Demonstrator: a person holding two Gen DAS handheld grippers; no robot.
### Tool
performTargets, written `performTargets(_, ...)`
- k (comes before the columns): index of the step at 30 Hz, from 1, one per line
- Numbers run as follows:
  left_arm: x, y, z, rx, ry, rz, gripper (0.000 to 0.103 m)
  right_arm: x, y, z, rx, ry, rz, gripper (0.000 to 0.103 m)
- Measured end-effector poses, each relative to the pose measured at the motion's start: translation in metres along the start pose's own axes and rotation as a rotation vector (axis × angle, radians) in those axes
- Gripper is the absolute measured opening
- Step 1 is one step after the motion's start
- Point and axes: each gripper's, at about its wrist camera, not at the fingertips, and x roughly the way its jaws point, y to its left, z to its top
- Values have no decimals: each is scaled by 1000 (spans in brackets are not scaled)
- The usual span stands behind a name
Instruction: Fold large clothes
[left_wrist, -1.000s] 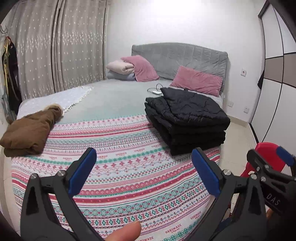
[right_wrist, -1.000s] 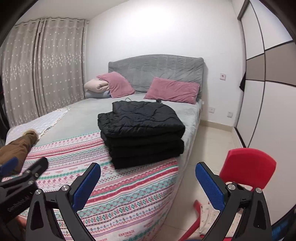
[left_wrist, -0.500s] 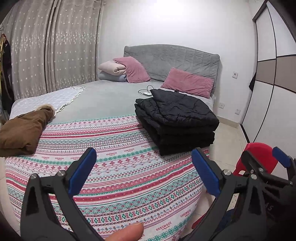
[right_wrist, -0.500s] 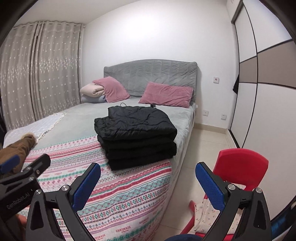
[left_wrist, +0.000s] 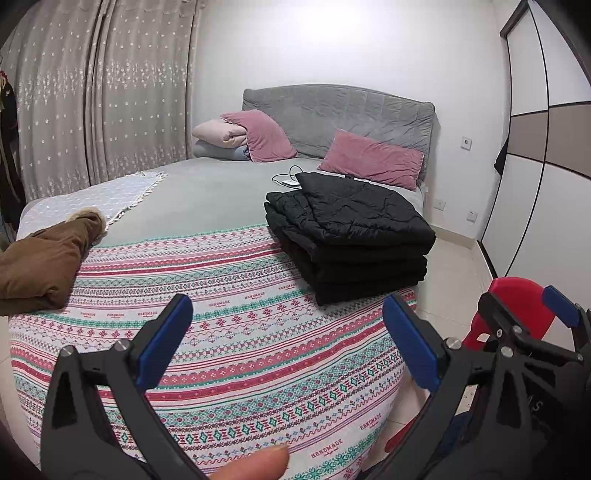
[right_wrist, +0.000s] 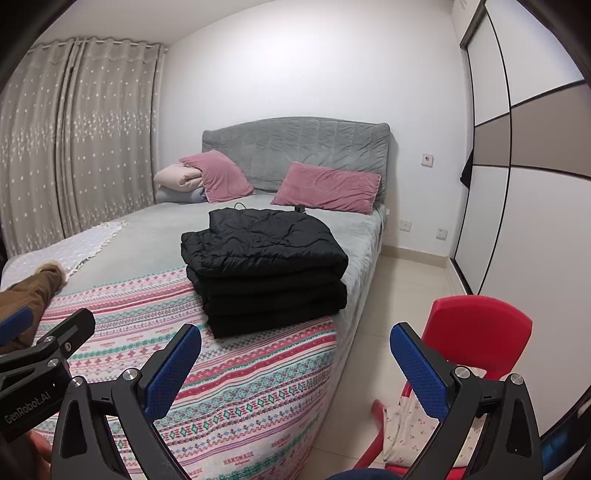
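Hovering level off the foot of the bed (left_wrist: 236, 206), the left gripper (left_wrist: 286, 341) points toward the headboard with its blue-padded jaws spread wide and nothing between them; a fingertip (left_wrist: 255, 463) of the holding hand shows at the bottom edge of its view. Alongside it, further from the bed's foot corner and over the floor, the right gripper (right_wrist: 295, 363) is held at the same level, jaws likewise spread and empty. Each gripper shows at the edge of the other's view.

Just beyond the jaws, the patterned blanket (left_wrist: 229, 343) covers the foot end of the bed. On it, at the bed's right edge, sits the stack of folded black clothes (right_wrist: 266, 269), neatly squared. Across the bed at its left edge lies a brown jacket (left_wrist: 40, 266) with a fur-trimmed hood, bunched and not folded. Beside the bed's foot corner, on the floor, stands a red chair (right_wrist: 480, 332) with a floral cloth (right_wrist: 410, 428) on its seat. Farther up the bed, pink pillows (right_wrist: 328, 186) lean on the grey headboard (right_wrist: 295, 147)
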Motion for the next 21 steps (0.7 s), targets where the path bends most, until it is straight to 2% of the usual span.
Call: performTargets(21,4,0,-4,-6,24,-17,102,4,2,-2,0,4,-15,103)
